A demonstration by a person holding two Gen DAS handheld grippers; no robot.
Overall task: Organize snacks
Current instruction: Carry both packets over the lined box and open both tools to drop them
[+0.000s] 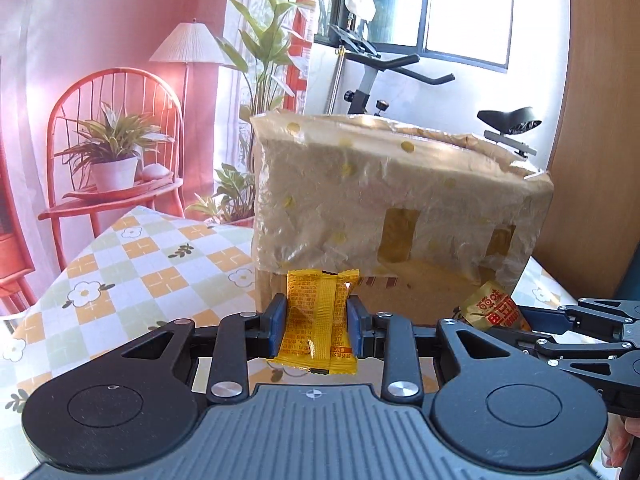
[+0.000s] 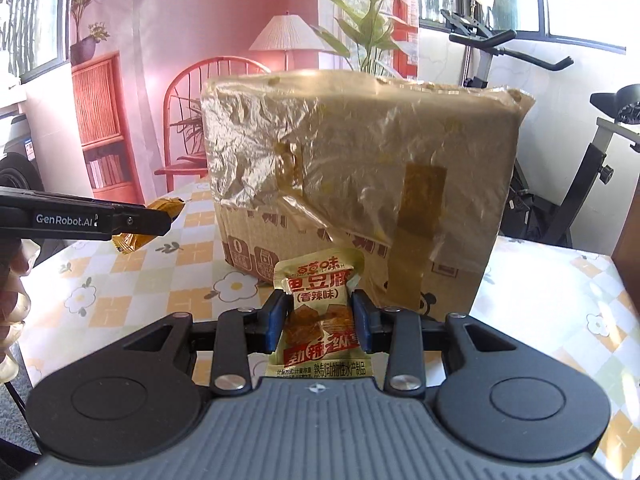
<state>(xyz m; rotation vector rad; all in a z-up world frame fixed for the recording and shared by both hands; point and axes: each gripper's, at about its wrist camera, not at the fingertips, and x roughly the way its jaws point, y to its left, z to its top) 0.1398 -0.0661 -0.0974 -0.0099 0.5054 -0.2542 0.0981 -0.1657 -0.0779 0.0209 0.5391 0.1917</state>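
Orange packet: low centre of the left wrist view, standing upright with its crimped ends above and below the pads, so it probably hangs free for a drop.
Left gripper: clenched on the orange packet, blue pads pressing its two long sides; also seen at the left edge of the right wrist view.
Gold packet: low centre of the right wrist view, label facing the camera, top edge up.
Right gripper: grasping the gold packet across its middle, pads on both sides.
Box: fills mid-frame behind both packets, wrapped in crinkled film and taped; its top seems open, likely where the snacks go.
Table: checked floral cloth under the box; both packets are held above it, near the box's front.
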